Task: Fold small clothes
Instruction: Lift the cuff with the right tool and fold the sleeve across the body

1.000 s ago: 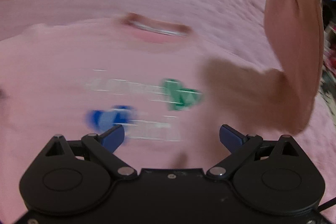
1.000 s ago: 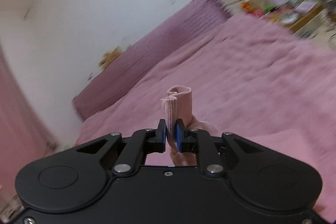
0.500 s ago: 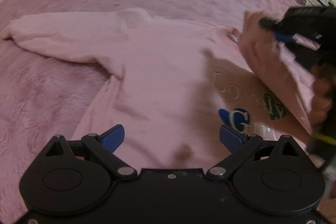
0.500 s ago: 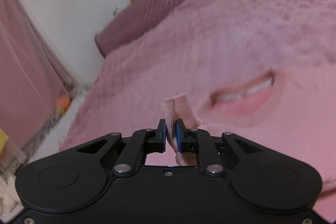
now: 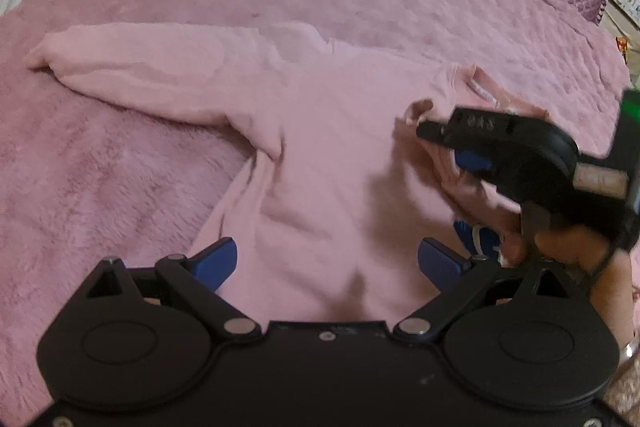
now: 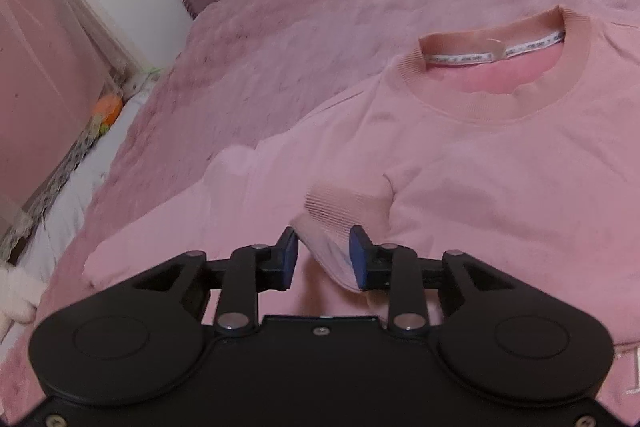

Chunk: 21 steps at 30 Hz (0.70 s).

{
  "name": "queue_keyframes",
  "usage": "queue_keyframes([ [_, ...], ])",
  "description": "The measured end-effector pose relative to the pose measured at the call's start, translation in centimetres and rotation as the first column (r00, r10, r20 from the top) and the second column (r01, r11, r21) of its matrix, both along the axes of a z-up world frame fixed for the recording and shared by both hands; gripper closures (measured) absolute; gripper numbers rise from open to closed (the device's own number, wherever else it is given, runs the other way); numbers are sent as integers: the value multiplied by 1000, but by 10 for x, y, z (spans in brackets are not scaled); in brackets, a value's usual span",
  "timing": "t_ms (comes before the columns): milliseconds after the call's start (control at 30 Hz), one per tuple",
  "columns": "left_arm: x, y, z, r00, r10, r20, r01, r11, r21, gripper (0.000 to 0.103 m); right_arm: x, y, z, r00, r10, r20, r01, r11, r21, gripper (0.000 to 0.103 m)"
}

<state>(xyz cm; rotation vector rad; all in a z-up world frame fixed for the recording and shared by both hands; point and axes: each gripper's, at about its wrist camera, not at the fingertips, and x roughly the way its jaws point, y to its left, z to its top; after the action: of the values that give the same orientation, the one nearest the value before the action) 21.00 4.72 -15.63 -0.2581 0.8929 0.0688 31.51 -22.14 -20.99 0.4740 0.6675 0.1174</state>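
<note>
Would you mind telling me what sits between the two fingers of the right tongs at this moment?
The ribbed cuff of the pink sweatshirt's folded-over sleeve lies between the open right tongs, shown in the right wrist view.

Left gripper (image 5: 327,263): jaws spread wide, nothing between the blue pads, angled downward. Right gripper (image 6: 323,259): jaws parted, pads either side of a ribbed cuff (image 6: 340,223) without pinching it; seen from the left, tilted down.
</note>
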Motion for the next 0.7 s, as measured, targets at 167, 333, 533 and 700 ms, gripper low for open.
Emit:
queue_keyframes([
  [167,8,0,27,996,-10,86,11,1000,-2,0,-40,-32,37,997,-7,78,4,999,33,53],
  [333,31,-22,46,984,-72,163,77,997,-22,0,-90,-93,71,979,-145,141,164,978,-132,53],
  [533,81,-60,24,972,-149,182,166,983,-82,0,-115,-148,72,946,-294,136,323,894,-311,53],
  [700,113,-83,-10,983,-156,97,162,984,-68,0,-115,-171,45,941,-335,45,330,879,-344,69],
])
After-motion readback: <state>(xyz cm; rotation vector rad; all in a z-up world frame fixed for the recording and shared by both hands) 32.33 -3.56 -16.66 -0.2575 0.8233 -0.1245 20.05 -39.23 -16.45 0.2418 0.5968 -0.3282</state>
